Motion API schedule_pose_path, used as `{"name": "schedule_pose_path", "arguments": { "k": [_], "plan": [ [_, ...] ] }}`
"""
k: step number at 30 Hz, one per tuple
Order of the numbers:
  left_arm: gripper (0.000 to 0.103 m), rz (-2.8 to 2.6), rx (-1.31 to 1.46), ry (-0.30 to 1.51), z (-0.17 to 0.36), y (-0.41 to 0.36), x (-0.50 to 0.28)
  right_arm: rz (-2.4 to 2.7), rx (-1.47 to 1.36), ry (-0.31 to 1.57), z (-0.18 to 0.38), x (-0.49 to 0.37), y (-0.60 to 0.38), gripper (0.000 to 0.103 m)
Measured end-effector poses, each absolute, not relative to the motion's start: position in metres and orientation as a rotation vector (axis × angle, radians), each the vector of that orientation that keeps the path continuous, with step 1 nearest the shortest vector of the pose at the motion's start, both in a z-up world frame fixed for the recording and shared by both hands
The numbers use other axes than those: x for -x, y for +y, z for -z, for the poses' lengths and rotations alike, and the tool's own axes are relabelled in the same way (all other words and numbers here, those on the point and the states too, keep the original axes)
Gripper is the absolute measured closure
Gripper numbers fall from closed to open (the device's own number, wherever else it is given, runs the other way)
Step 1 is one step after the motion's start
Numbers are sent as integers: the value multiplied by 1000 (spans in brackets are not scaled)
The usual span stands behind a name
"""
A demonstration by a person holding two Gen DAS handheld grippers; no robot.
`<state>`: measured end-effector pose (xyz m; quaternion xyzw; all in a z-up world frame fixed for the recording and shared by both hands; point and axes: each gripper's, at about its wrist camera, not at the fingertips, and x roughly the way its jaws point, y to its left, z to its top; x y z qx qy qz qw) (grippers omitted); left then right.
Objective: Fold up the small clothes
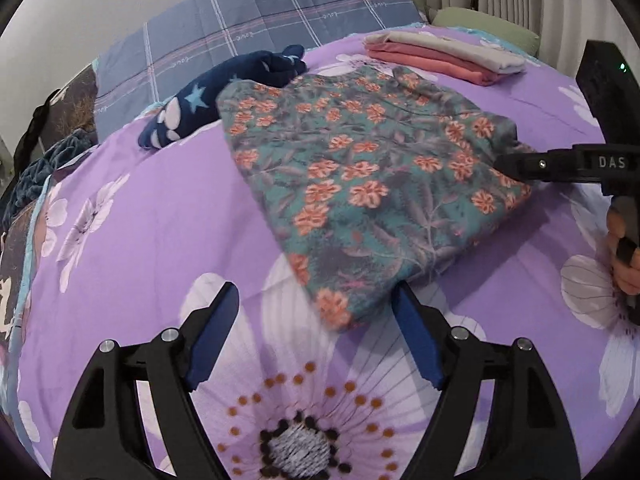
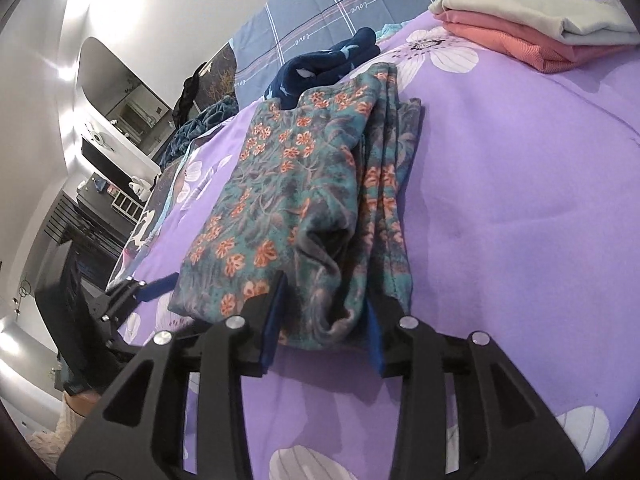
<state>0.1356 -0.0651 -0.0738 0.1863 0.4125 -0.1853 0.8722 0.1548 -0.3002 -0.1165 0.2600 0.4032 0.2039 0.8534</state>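
Purple bedding (image 1: 140,220) printed with large pale flowers covers the bed and fills most of both views, with a blue checked quilt (image 1: 280,12) bunched along its far side against a white wall. Folded in the middle of the bedding lies a teal floral garment (image 1: 360,184) with orange blossoms, its layered edges stacked along one side in the right wrist view. Behind it, touching its far edge, sits a crumpled navy garment (image 1: 224,92) with stars and white paw shapes. Farther off on the bedding is a neat stack of folded clothes (image 1: 444,56), a beige piece on top of a pink one. The left gripper (image 1: 316,336) hovers over bare bedding just beside the near corner of the floral garment, its blue pads spread wide with nothing between them. The right gripper (image 2: 320,332) is at the garment's opposite edge, partly parted, with a bunched fold between its pads; whether they press it I cannot tell.
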Motion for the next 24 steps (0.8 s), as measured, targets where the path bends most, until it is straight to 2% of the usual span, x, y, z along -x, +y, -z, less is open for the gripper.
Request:
{"name": "schedule_pose_path", "arguments": {
  "k": [3, 8, 10, 14, 15, 23, 24],
  "plan": [
    [24, 414, -422, 853, 82, -79, -133, -429, -562, 848, 117, -155, -302, 69],
    [24, 307, -453, 800, 84, -82, -136, -399, -624, 844, 120, -150, -319, 91],
    [22, 257, -389, 803, 80, -67, -140, -375, -652, 846, 123, -145, -329, 94],
    [22, 187, -329, 798, 78, -39, -140, -350, -651, 850, 120, -137, -337, 91],
    [22, 199, -318, 806, 79, -36, -140, -314, -639, 850, 117, -135, -339, 80],
    [22, 179, -432, 777, 79, -48, -123, -389, -480, 760, 67, -131, -309, 81],
    [27, 186, -439, 775, 77, -48, -120, -413, -450, 775, 65, -137, -298, 81]
  ]
}}
